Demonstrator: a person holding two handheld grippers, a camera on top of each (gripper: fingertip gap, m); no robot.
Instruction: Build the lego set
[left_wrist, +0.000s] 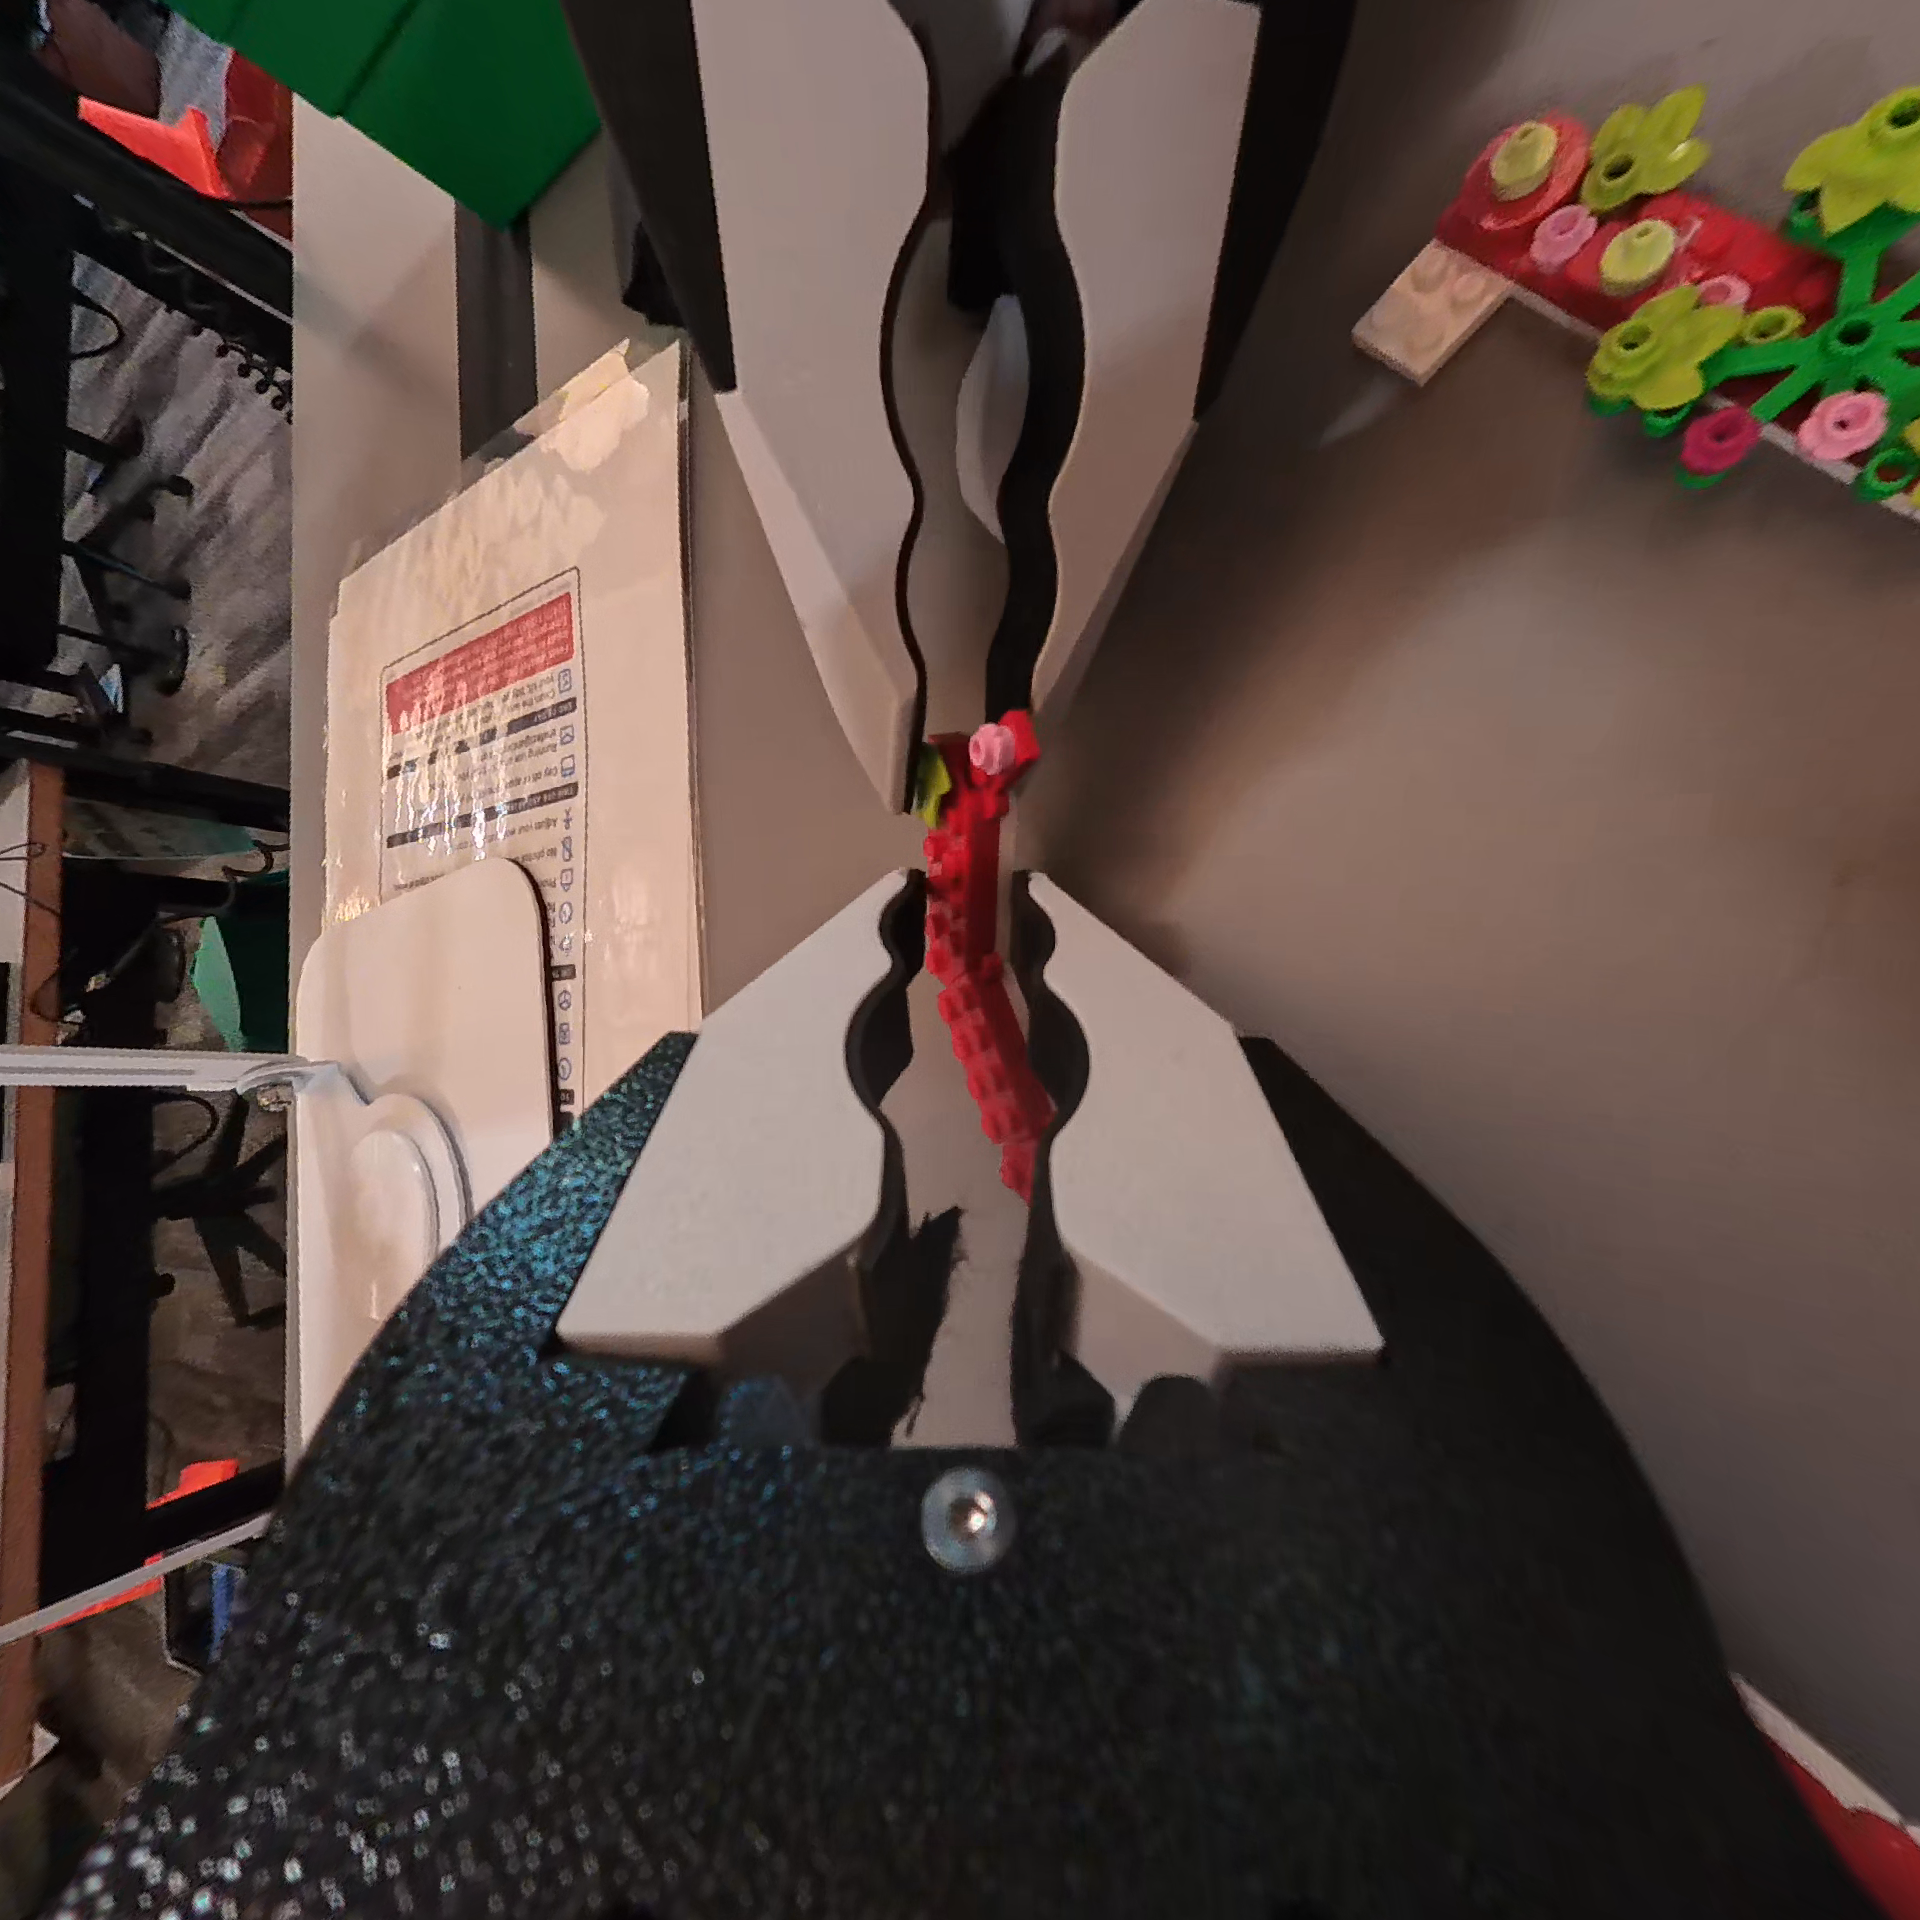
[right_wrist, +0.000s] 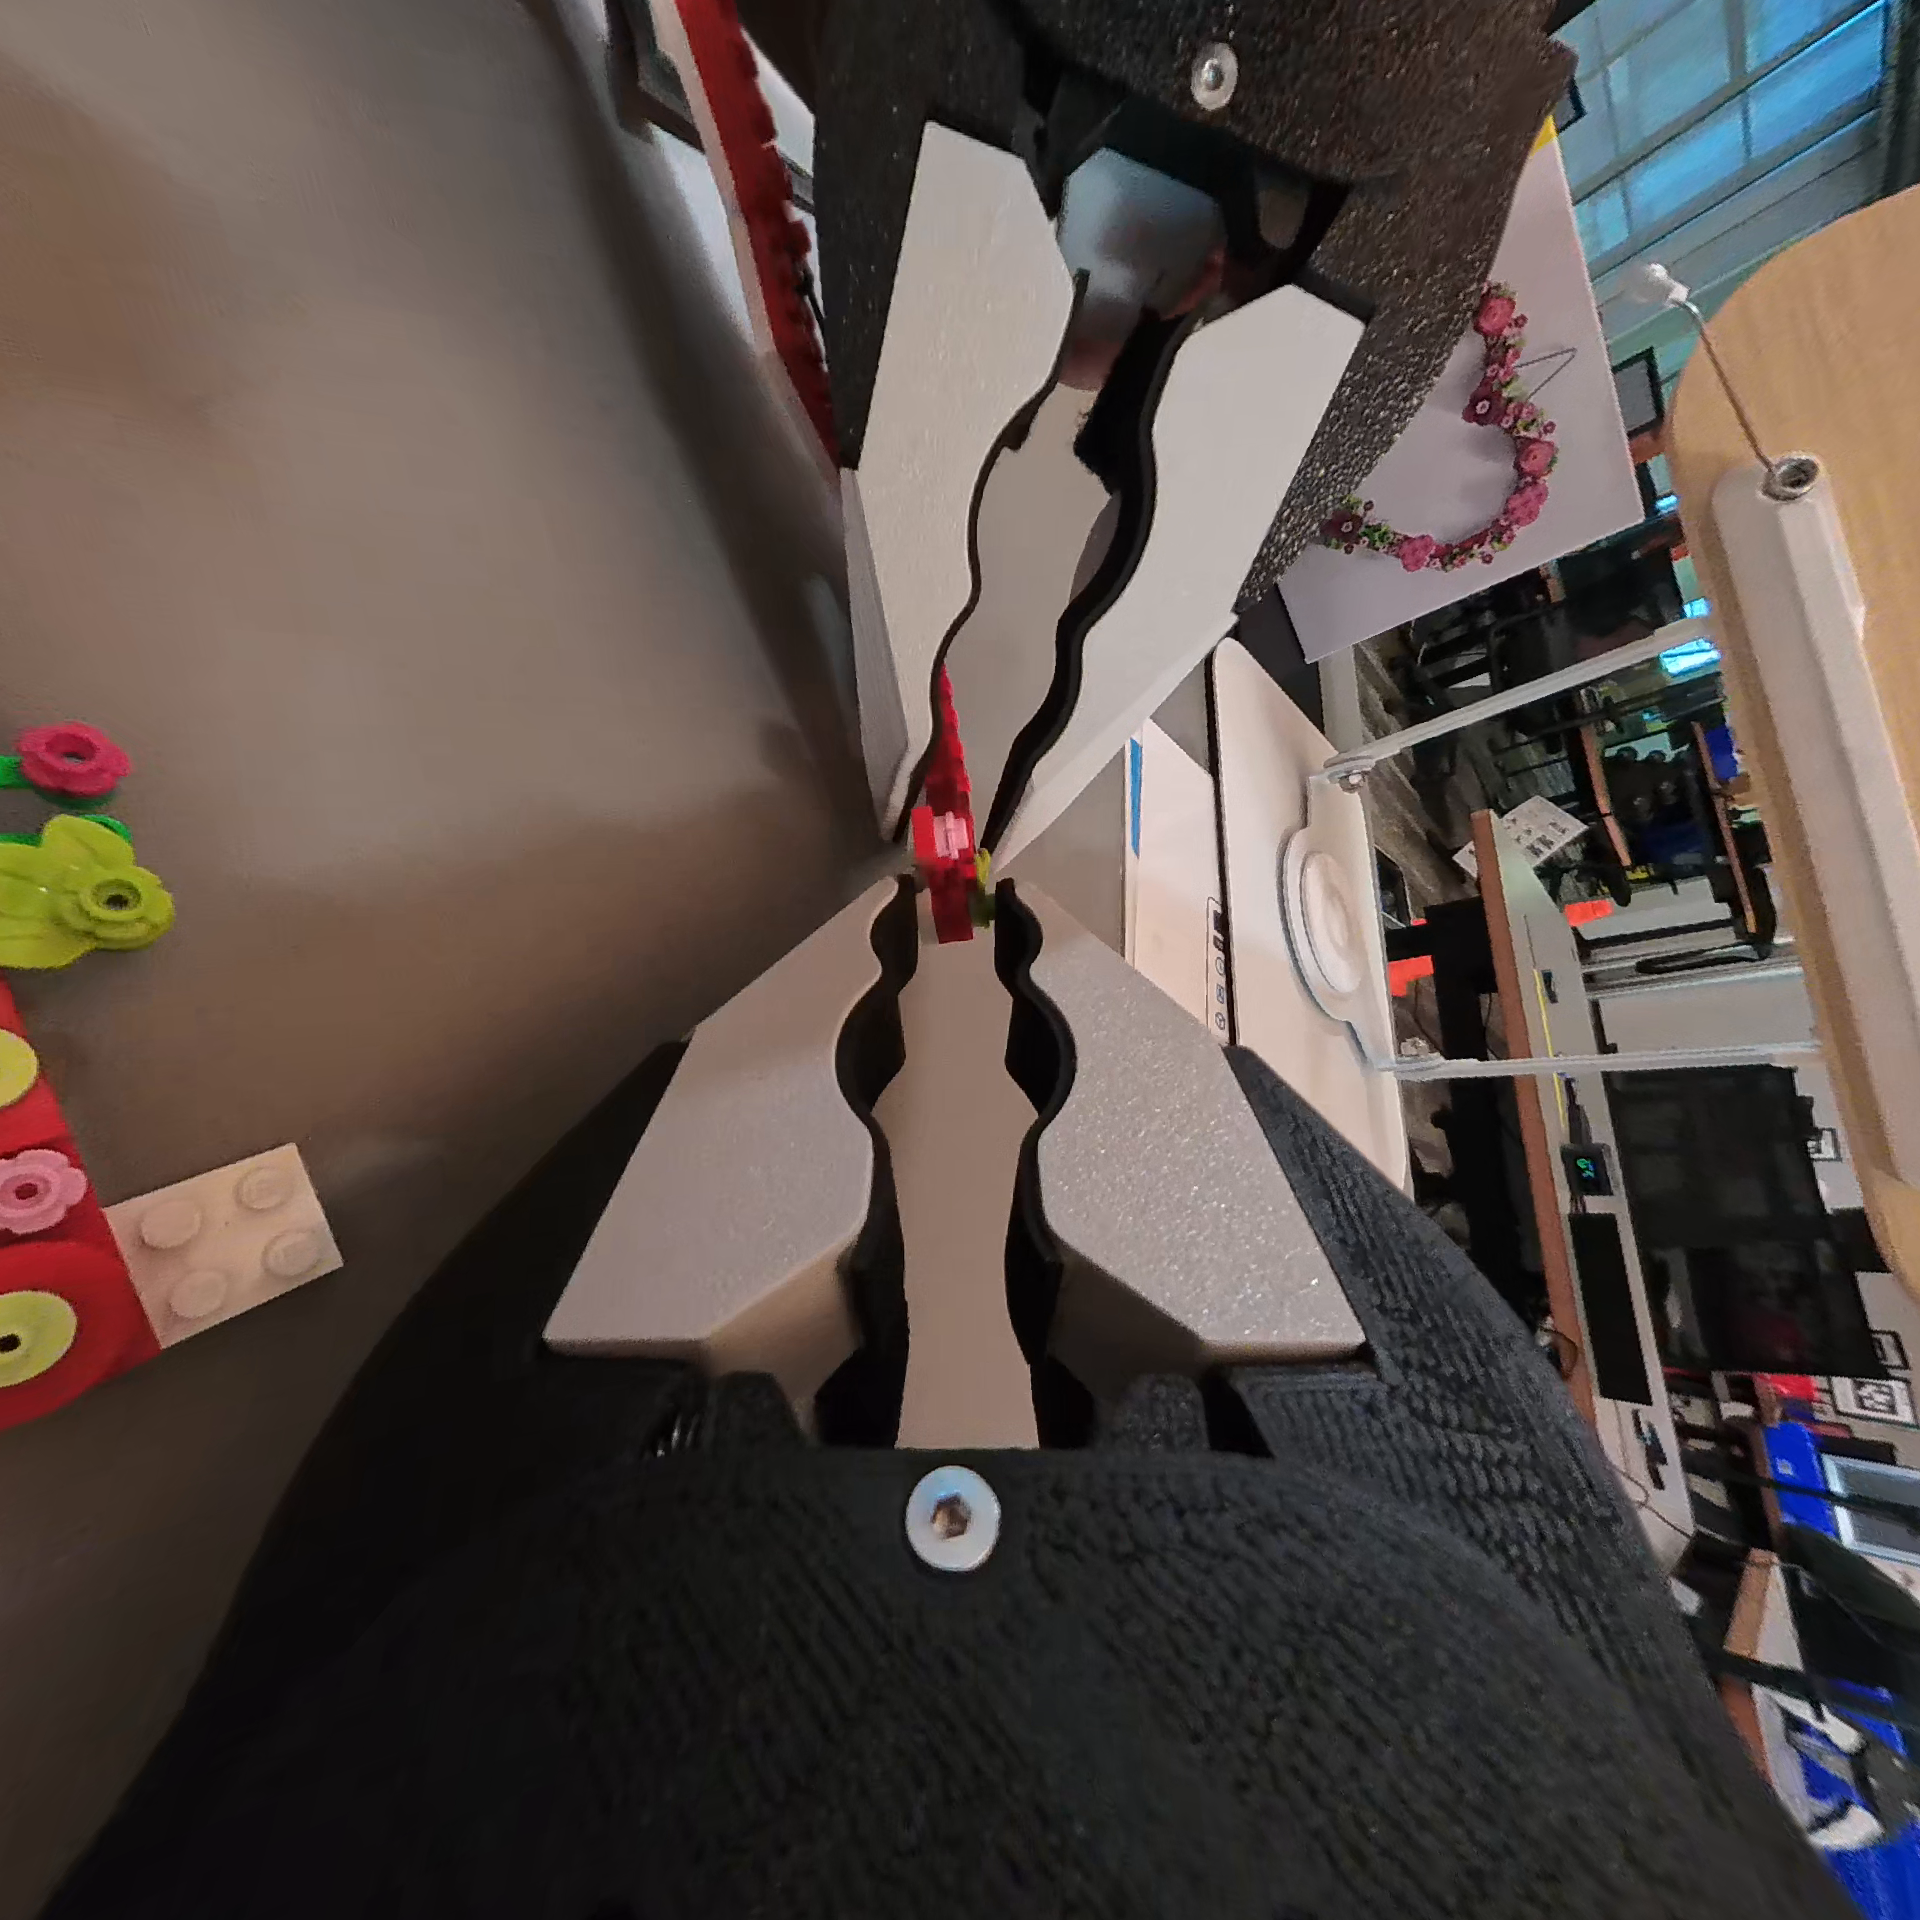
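Observation:
A long red lego strip runs between the fingers of my left gripper, which is shut on it above the grey table. The strip's far end carries a pink flower stud and a lime leaf piece. My right gripper meets the left tip to tip and is shut on that far end. In the left wrist view the right gripper comes in from the top. In the right wrist view the left gripper comes in from the top, with the strip between its fingers.
A partly built lego piece of red plates, lime and pink flowers and green stems lies on the grey table, with a tan plate at its end. A laminated sheet, a white device and a wreath picture stand at the table's edge. The tips of both grippers are at nearly the same place.

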